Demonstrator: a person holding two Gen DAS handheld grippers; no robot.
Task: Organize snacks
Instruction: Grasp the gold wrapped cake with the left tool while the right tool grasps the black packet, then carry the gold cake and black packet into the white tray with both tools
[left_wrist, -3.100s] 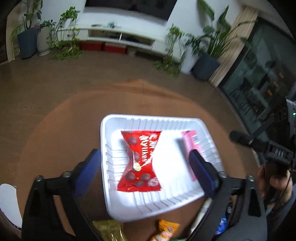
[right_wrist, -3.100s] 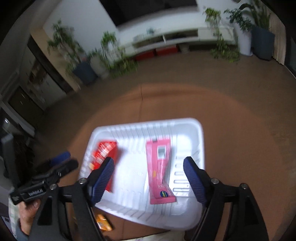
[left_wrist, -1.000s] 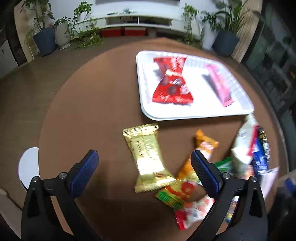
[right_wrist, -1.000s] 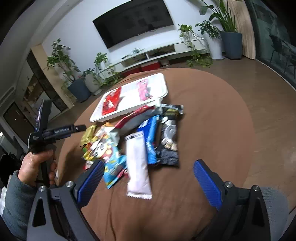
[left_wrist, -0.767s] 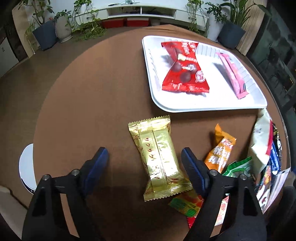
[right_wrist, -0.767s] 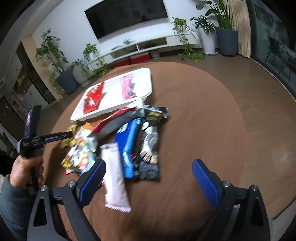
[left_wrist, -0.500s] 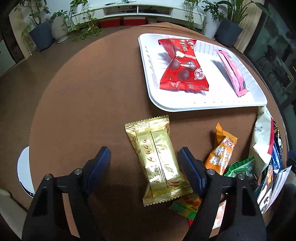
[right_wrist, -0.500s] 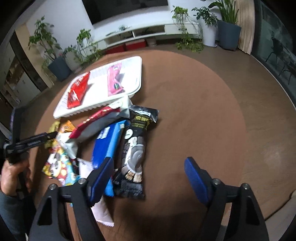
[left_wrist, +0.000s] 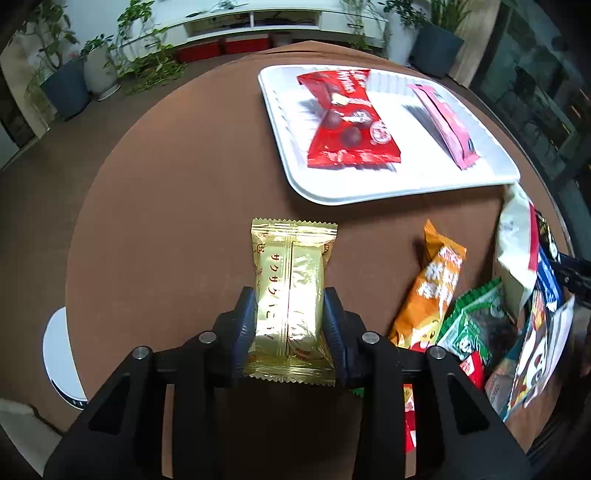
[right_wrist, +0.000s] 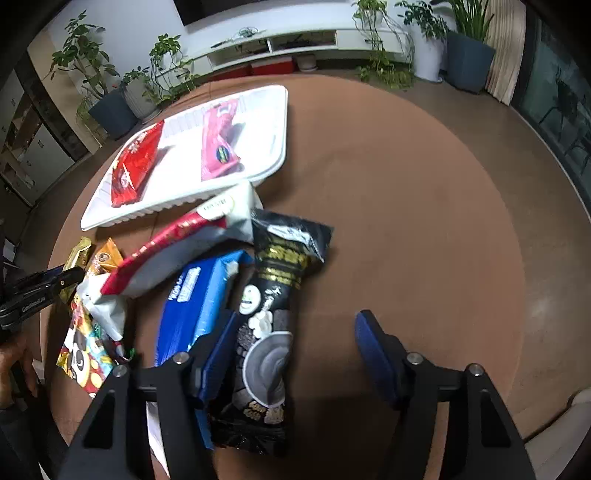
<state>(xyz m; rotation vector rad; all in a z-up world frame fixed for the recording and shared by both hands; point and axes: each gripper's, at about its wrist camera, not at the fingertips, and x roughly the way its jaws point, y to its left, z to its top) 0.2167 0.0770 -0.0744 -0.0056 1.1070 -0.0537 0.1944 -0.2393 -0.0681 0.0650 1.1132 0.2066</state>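
Fingers of left gripper closing on sides of shiny gold foil snack packet, pads already against both long edges, packet lying flat on round brown table, near of white plastic tray. Right gripper closing too: left pad touching black glossy cookie packet, right pad well clear over bare table, no squeeze yet.

Tray holds red crinkly chocolate bag at left and pink slim bar wrapper at right.

Risks:
- Gold packet gripped near its near end only; puffy foil likely to slip or droop on lift, far end dragging.
- Black packet touching blue rectangular biscuit pack; left pad sits at that seam, may pinch or drag both.
- Grey-white pouch with red stripe partly overlapping blue pack; likely to shift if that moves.
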